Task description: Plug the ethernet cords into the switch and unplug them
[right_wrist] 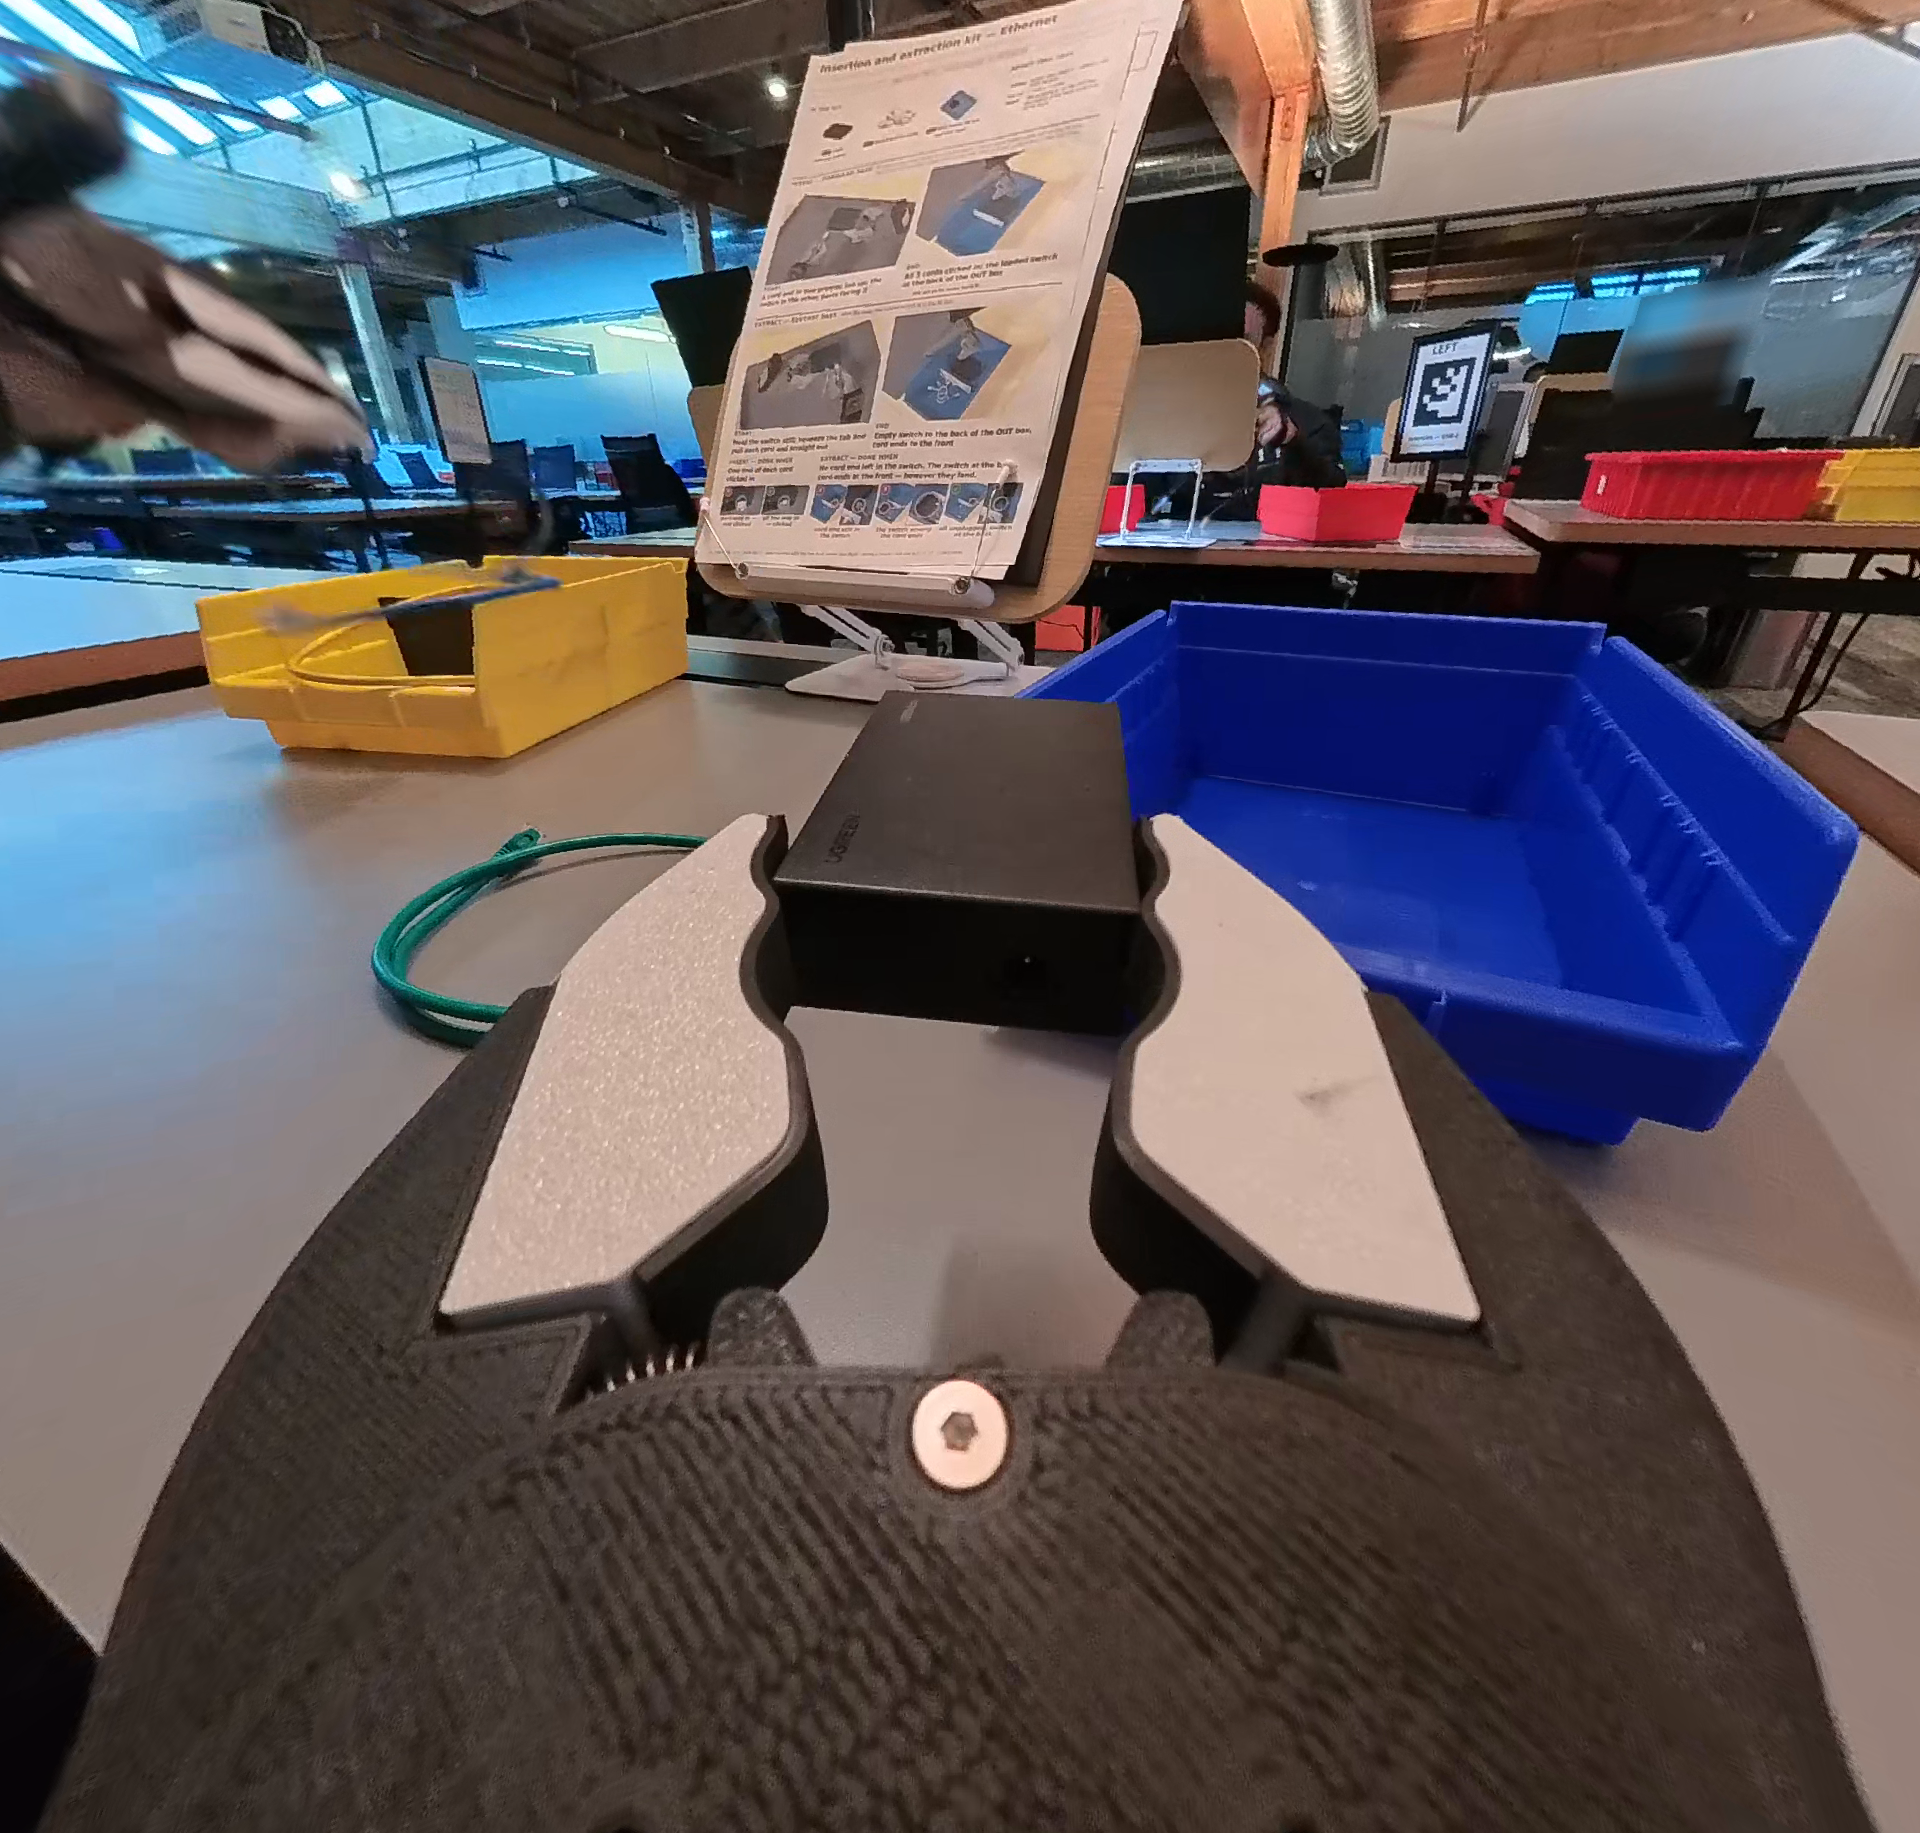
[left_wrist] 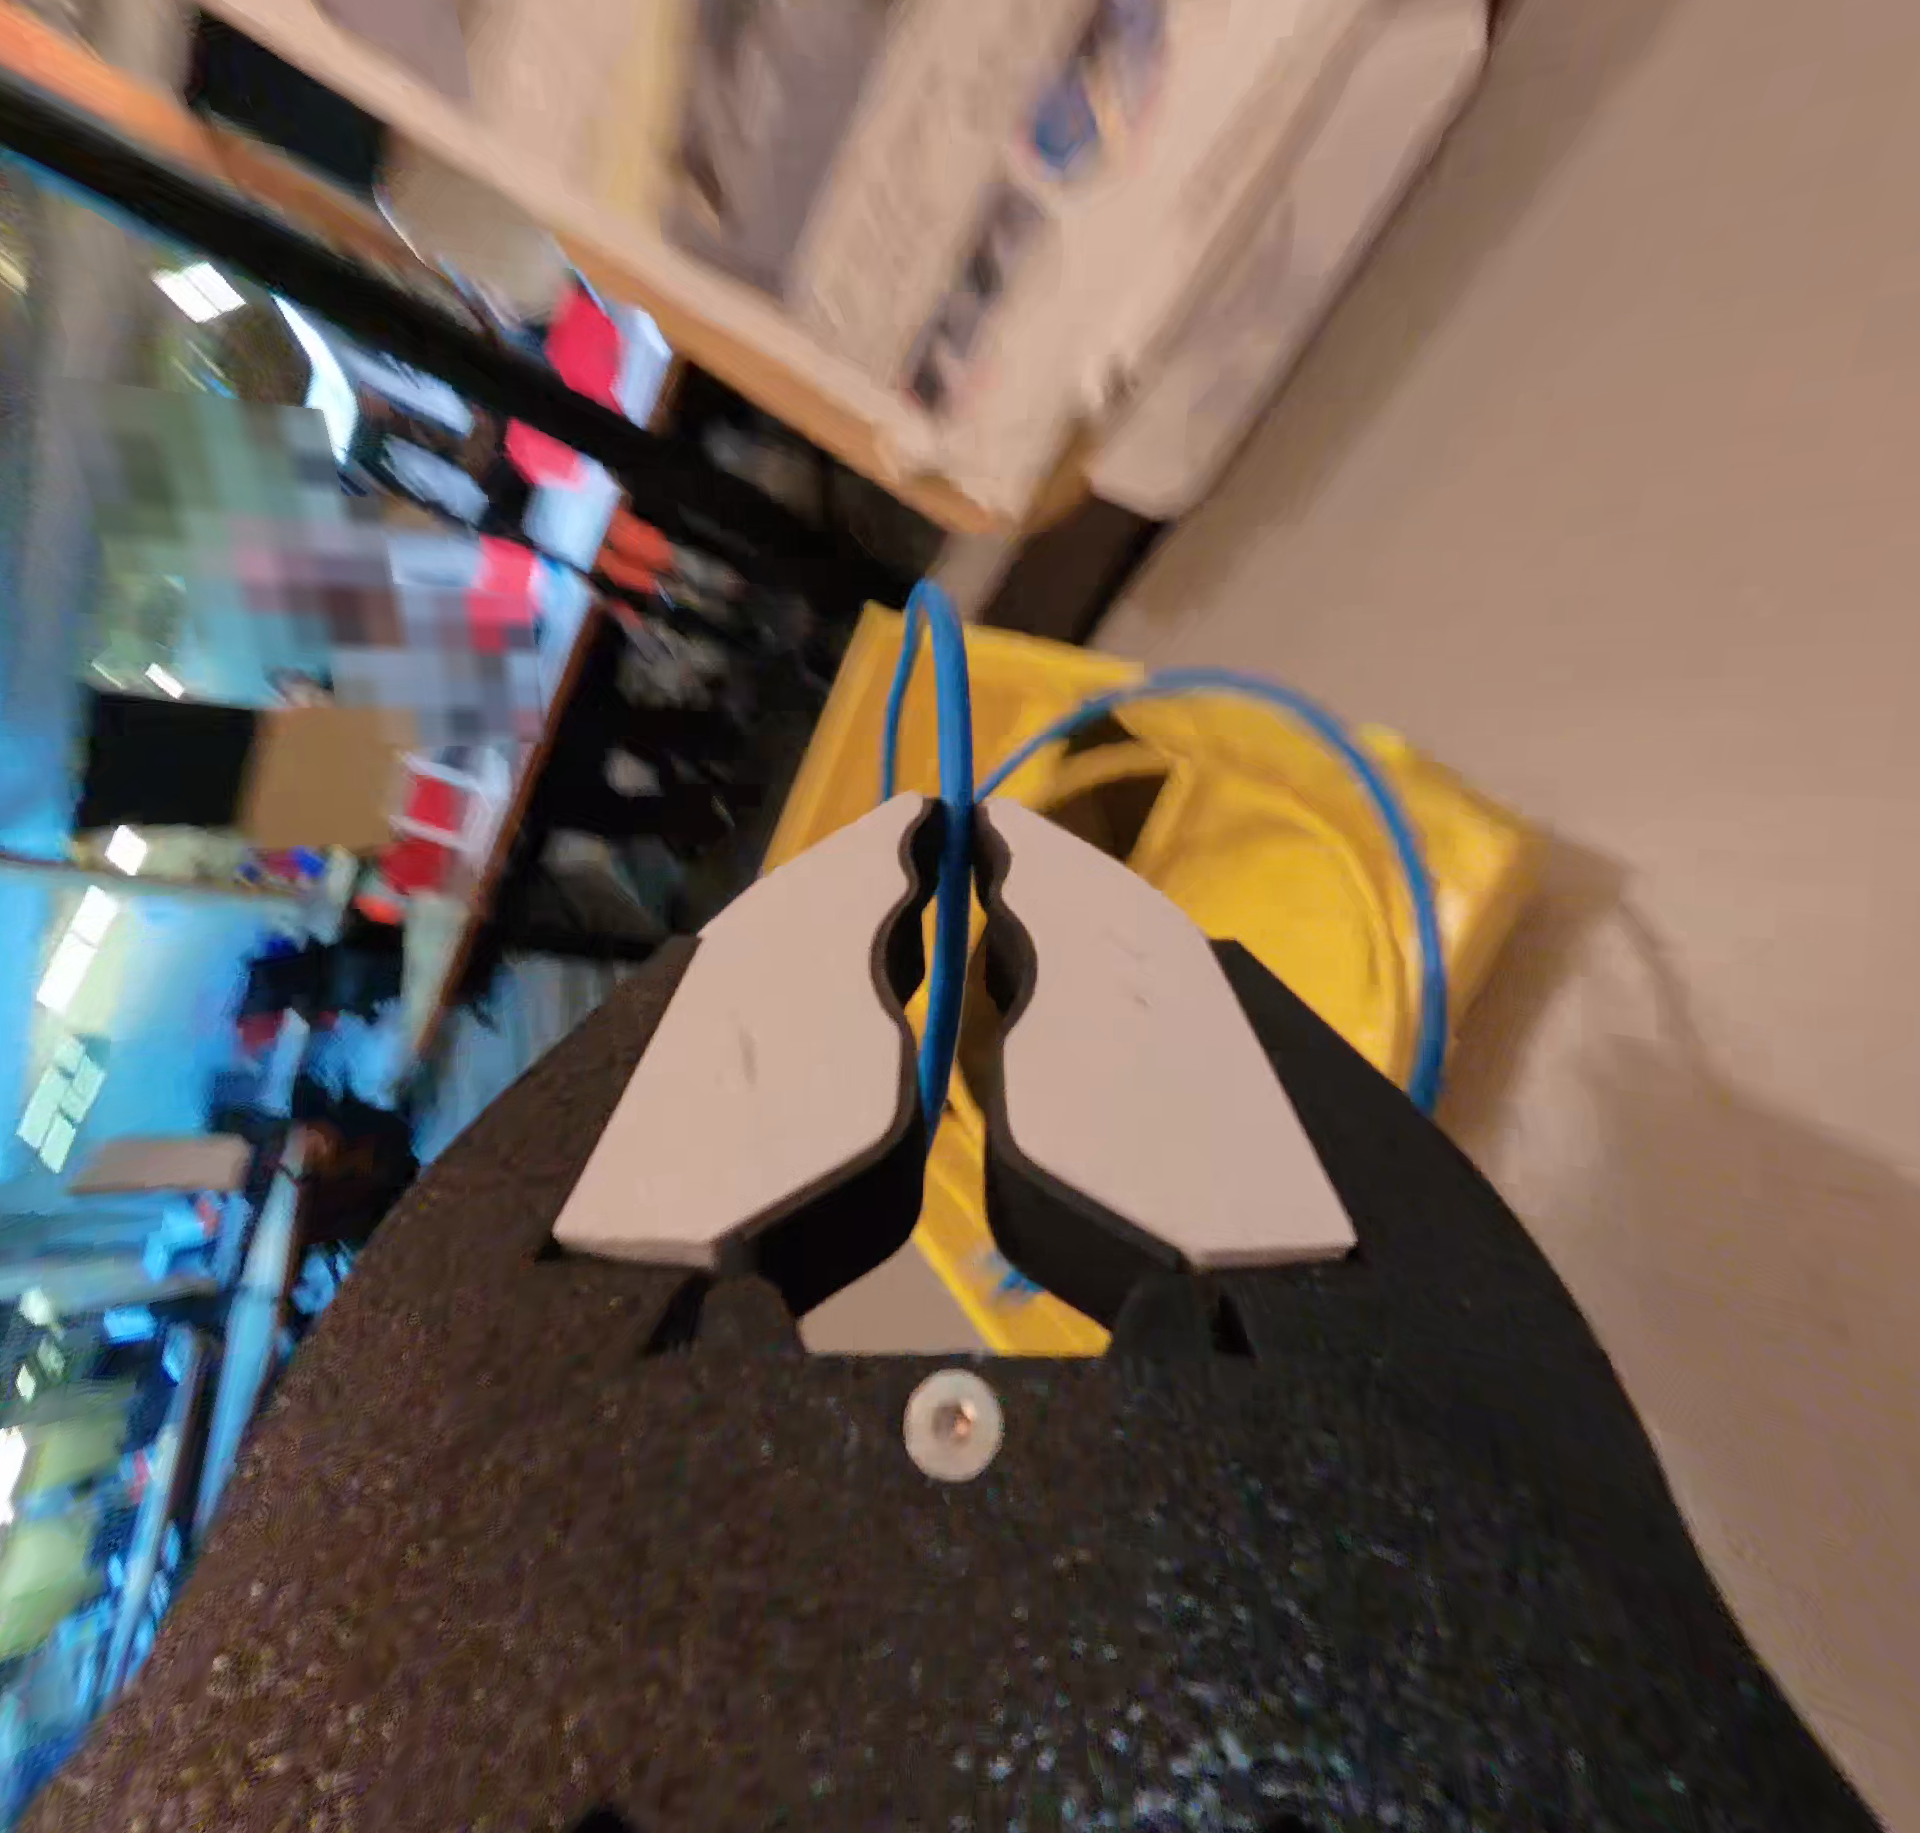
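I have the grey table (right_wrist: 208, 952) spread under both tools. Ahead and right of my right gripper (right_wrist: 958, 838) sits the blue bin (right_wrist: 1714, 848), its near corner just beside the switch. Farther ahead to the left is the yellow bin (right_wrist: 582, 661), with a yellow cord coil (right_wrist: 343, 677) lying in it. Straight ahead, beyond the switch, a sheet of printed instructions stands on a tilted stand (right_wrist: 1091, 433).

My right gripper is spread wide around the black switch (right_wrist: 956, 848); each fingertip sits against one side of its near end, and the switch rests on the table. To the left of that gripper's left finger, a green cord (right_wrist: 416, 942) lies looped on the table.

My left gripper (left_wrist: 954, 827) is nearly closed, pinching a thin blue cord (left_wrist: 951, 744) between its tips; the cord loops ahead over the yellow bin (left_wrist: 1455, 827). That view is blurred and tilted.
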